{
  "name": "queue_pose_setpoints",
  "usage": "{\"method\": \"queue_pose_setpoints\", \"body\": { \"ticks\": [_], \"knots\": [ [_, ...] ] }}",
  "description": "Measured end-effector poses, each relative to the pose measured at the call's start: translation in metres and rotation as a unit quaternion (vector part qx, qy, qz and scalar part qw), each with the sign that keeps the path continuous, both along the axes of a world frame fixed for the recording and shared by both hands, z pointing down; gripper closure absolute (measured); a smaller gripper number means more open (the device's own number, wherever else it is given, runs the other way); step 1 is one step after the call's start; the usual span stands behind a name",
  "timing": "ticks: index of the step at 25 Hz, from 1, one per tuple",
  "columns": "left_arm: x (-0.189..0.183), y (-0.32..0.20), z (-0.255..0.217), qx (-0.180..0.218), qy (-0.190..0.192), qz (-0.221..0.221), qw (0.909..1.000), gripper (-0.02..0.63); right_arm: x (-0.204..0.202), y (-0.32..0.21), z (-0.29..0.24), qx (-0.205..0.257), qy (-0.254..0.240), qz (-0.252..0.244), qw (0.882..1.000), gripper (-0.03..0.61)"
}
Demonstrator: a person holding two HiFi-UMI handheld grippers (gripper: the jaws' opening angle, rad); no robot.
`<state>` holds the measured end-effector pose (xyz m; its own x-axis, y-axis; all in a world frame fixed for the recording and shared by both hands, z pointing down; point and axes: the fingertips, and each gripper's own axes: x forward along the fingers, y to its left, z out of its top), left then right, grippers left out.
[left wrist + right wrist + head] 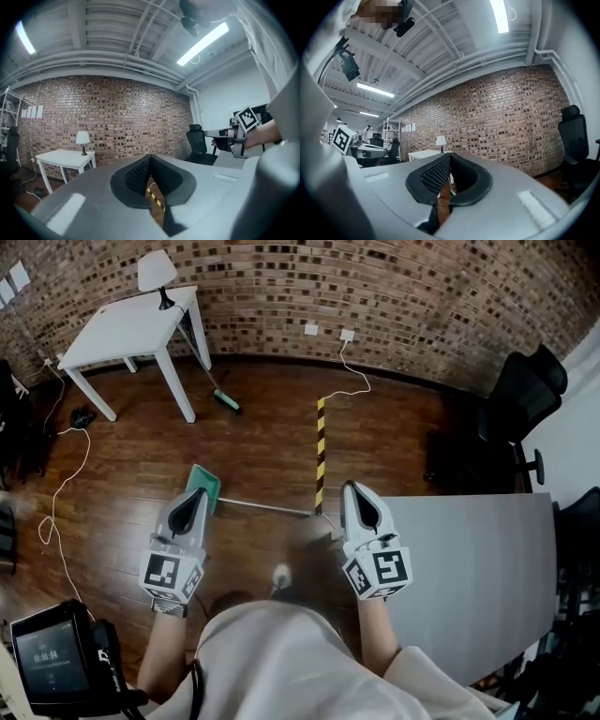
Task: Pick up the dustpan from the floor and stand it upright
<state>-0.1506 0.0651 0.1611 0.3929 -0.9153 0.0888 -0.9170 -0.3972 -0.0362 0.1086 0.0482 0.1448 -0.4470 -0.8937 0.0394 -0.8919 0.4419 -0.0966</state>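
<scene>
The green dustpan [206, 482] lies flat on the wooden floor in the head view, its thin long handle [267, 509] running right toward the striped tape's end. My left gripper [197, 495] is held level above the pan's near edge and hides part of it; its jaws are closed with nothing between them [150, 158]. My right gripper [355, 491] hovers beside the handle's far end, over the corner of the grey desk, also shut and empty [450, 155]. The dustpan shows in neither gripper view.
A white table [131, 329] with a lamp [156, 273] stands at the back left, a green-headed broom [225, 400] leaning on it. Yellow-black tape [320, 451] crosses the floor. A grey desk [478, 568] and black chair [525, 395] fill the right. Cables [66, 486] trail left.
</scene>
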Motion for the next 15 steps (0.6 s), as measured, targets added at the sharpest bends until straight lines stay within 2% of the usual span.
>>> {"method": "queue_pose_setpoints", "body": {
  "ticks": [11, 15],
  "knots": [
    [-0.009, -0.076, 0.001, -0.010, -0.002, -0.009, 0.9999, 0.614, 0.003, -0.077, -0.001, -0.006, -0.007, 0.021, 1.000, 0.565],
    [-0.015, -0.083, 0.008, -0.009, 0.001, -0.002, 1.0000, 0.614, -0.004, -0.086, 0.004, -0.006, -0.020, 0.025, 0.999, 0.565]
  ]
}}
